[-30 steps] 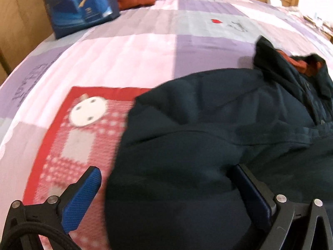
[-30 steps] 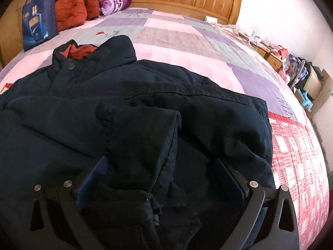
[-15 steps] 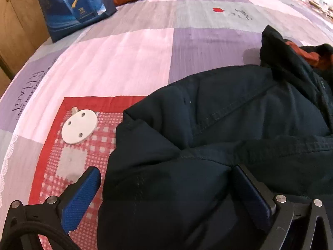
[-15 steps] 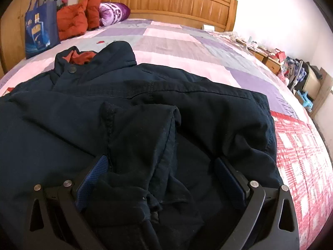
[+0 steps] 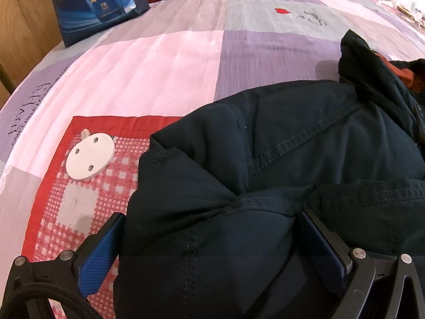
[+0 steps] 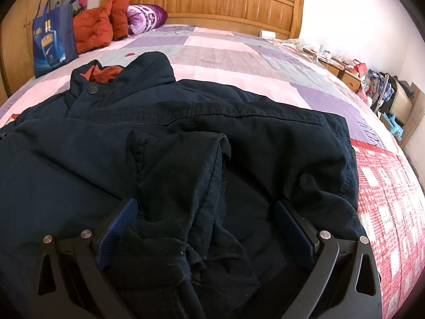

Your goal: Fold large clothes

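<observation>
Jacket (image 6: pixel 239 138) lies on the bed (image 6: pixel 228 53), sleeves folded inward, final fold outstanding; left gripper (image 5: pixel 209 242) and right gripper (image 6: pixel 207 228) stand wide apart, fabric bunched between, unclamped.

One dark jacket (image 6: pixel 186 138), one blue bag (image 6: pixel 53 42), one white disc (image 5: pixel 90 159), one purple pillow (image 6: pixel 146 17).

free: bedspread (image 5: pixel 164 61) beyond jacket (image 5: pixel 292 159) | obstacles: white disc (image 5: pixel 90 159), blue bag (image 5: pixel 98 2)
</observation>
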